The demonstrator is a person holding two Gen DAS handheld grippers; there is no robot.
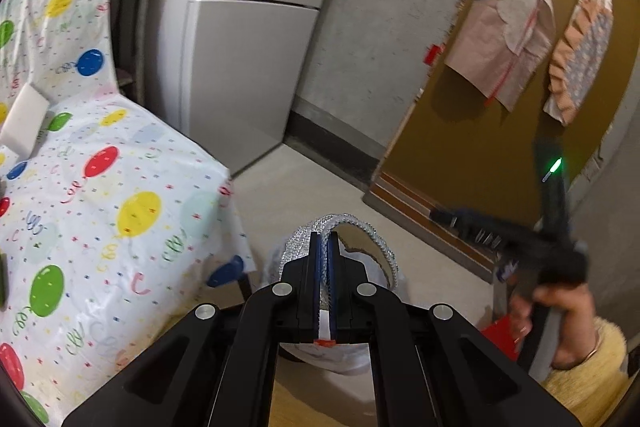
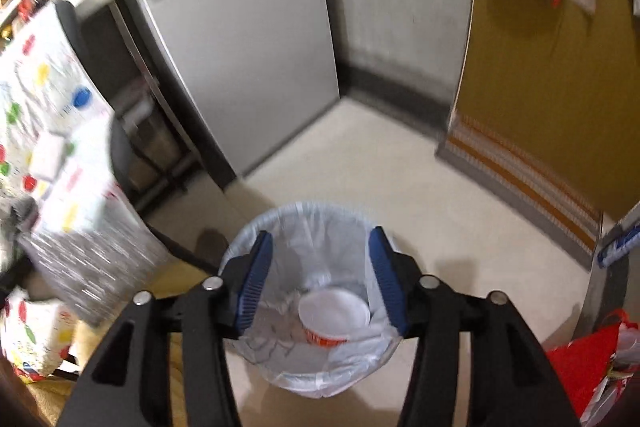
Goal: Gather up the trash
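Left gripper (image 1: 325, 247) clenches a glittery strip (image 1: 362, 227); right gripper (image 2: 320, 267) (fingers released) hangs over the bin (image 2: 280, 223), fridge (image 2: 248, 39) behind.

A home kitchen corner. A tall grey refrigerator (image 1: 248, 39) stands against a bare concrete wall (image 1: 372, 27). Beside it, a tabletop (image 1: 100, 187) wears a party cloth printed with coloured balloons. Aprons (image 1: 508, 27) hang on a mustard-yellow door (image 1: 460, 131). A bag-lined waste bin (image 2: 280, 227) sits on the pale floor (image 2: 380, 163).
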